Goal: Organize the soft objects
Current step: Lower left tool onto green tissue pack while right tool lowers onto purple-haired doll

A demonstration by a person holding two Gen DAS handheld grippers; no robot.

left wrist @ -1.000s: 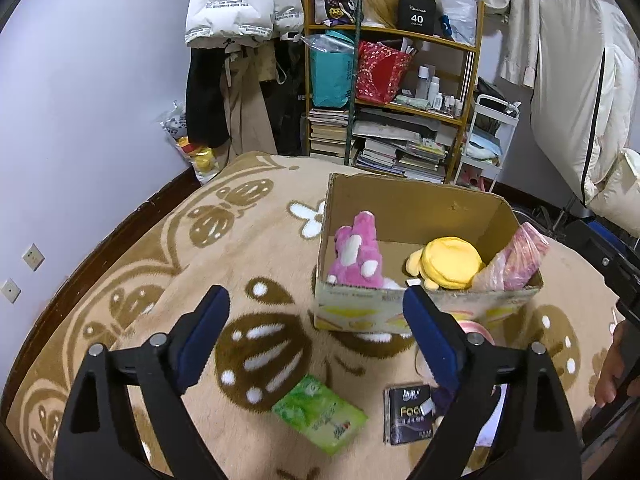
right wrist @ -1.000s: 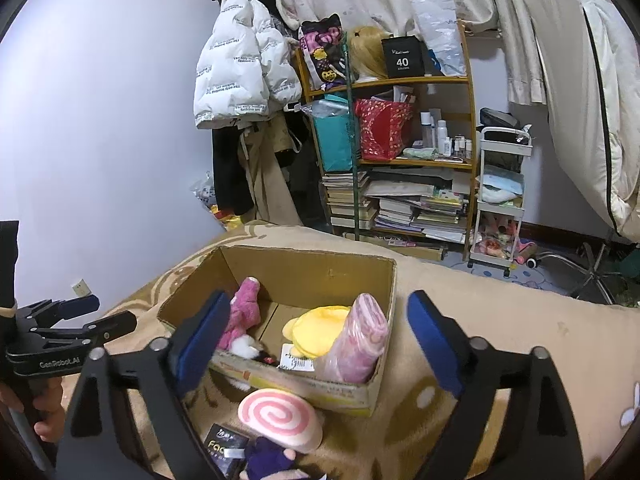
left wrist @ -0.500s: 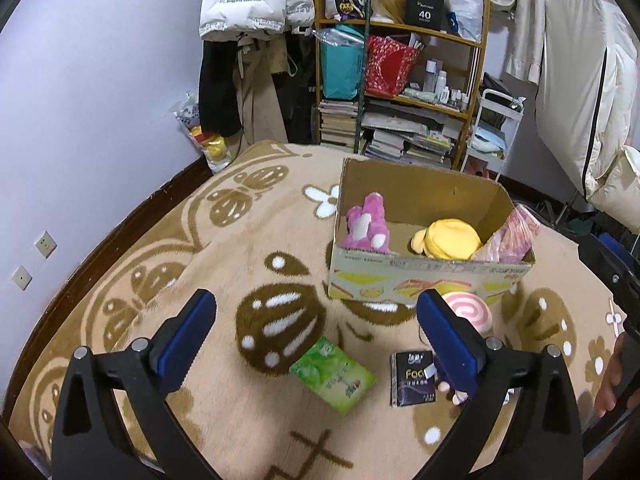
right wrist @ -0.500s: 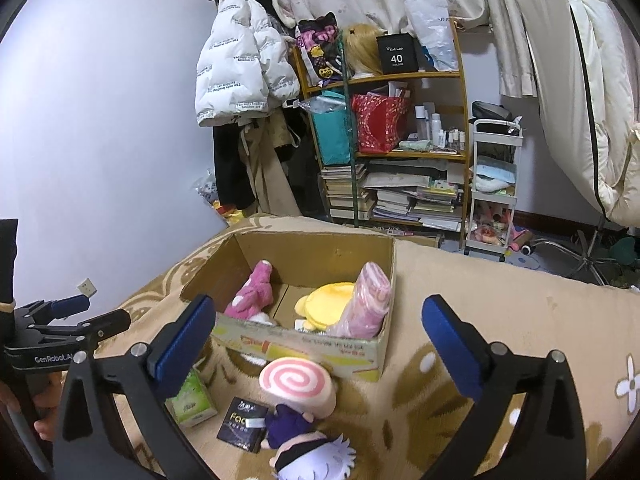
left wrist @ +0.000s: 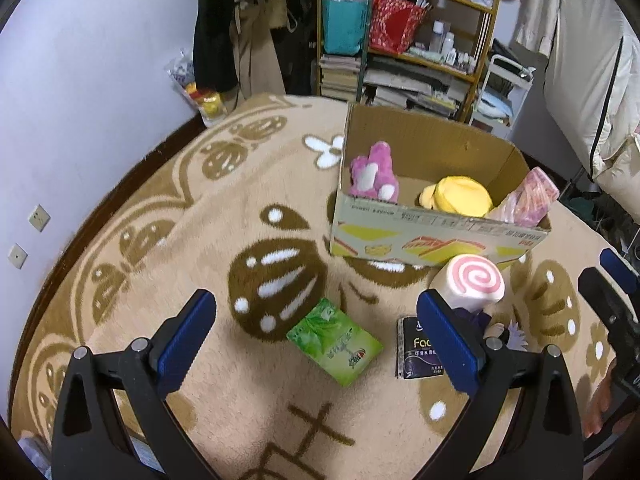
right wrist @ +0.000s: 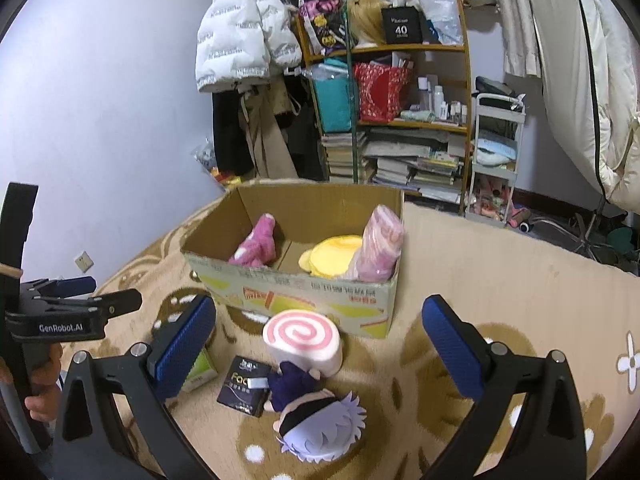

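An open cardboard box (left wrist: pixel 436 240) (right wrist: pixel 296 292) on the carpet holds a pink plush (left wrist: pixel 374 172) (right wrist: pixel 256 246), a yellow plush (left wrist: pixel 460 196) (right wrist: pixel 332 250) and a pink wrapped bundle (left wrist: pixel 528 196) (right wrist: pixel 378 250). In front of the box lie a pink swirl-roll cushion (left wrist: pixel 474 282) (right wrist: pixel 302 340), a white-haired doll (right wrist: pixel 316 420), a green tissue pack (left wrist: pixel 334 340) and a black tissue pack (left wrist: pixel 416 354) (right wrist: pixel 244 386). My left gripper (left wrist: pixel 316 344) is open above the green pack, nothing between its fingers. My right gripper (right wrist: pixel 318 354) is open over the cushion and doll.
A cluttered wooden shelf (right wrist: pixel 400 112) with books and bags, hanging coats (right wrist: pixel 244 28) and a white trolley (right wrist: pixel 496 156) stand behind the carpet. The purple wall (left wrist: pixel 80 80) runs along the left. A hand (right wrist: pixel 40 380) holds the left gripper at the left edge of the right wrist view.
Both views drew back and tilted down, so the box looks farther and the cushion, doll and packs came into view. The left jaws spread wider.
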